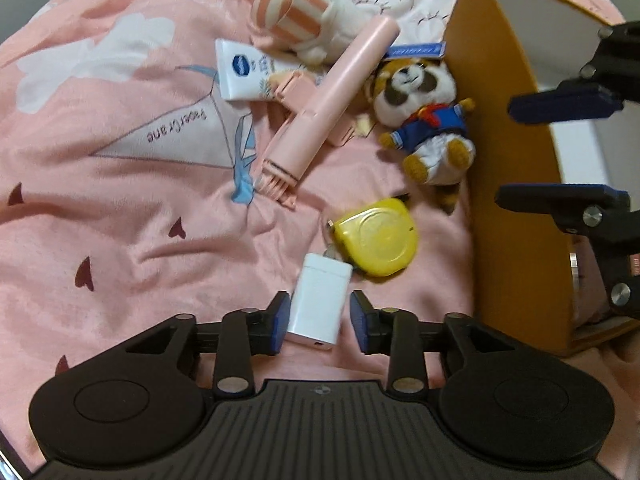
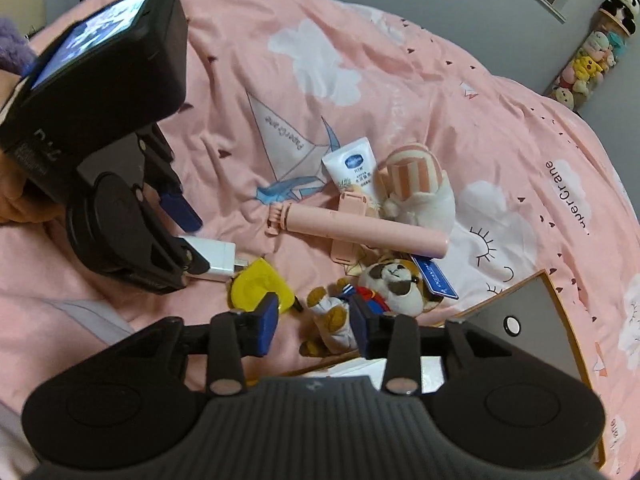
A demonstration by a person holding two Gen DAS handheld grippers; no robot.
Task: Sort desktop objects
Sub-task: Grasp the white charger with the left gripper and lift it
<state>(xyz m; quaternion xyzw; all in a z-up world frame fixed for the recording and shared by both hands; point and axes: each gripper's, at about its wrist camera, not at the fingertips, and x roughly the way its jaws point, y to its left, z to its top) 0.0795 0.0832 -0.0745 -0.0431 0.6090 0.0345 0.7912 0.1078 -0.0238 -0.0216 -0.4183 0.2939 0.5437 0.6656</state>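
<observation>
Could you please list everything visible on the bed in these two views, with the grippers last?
charger: one, white, between the left gripper's fingers.
tape measure: one, yellow, just beyond the charger.
raccoon plush: one, brown and white with a blue top, beside the box.
selfie stick: one, pink, lying across the pile.
tube: one, white, partly under the stick.
striped plush: one, pink and white, far end of the pile.
box: one, orange outside, pale inside, right of the pile.
bedspread: one, pink, printed, under everything.
left gripper: black, blue pads, astride the charger.
right gripper: black, open above the raccoon plush.
</observation>
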